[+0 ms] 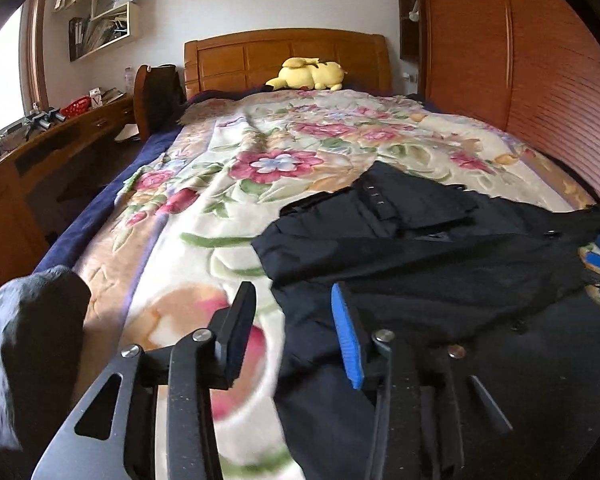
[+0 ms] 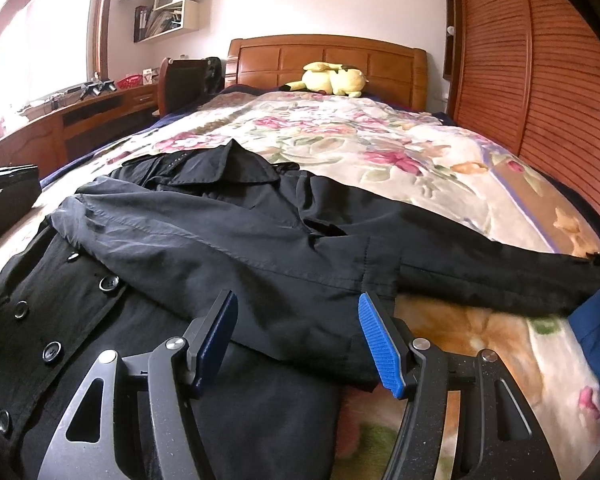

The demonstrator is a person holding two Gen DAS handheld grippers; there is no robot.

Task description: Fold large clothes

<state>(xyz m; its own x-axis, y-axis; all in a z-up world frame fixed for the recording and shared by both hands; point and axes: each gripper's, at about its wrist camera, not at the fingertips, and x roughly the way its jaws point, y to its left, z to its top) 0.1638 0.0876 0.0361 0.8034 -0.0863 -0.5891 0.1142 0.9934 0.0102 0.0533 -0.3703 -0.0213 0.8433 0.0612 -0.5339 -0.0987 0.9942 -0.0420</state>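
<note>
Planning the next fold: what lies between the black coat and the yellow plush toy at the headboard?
Only bare flowered blanket lies between the black coat and the yellow plush toy, clearest in the right wrist view.

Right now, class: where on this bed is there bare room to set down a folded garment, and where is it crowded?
Free: the floral blanket between the black coat and the yellow plush toy by the headboard, and the strip left of the coat. Crowded: the near end, where the coat's body and sleeve spread.
</note>
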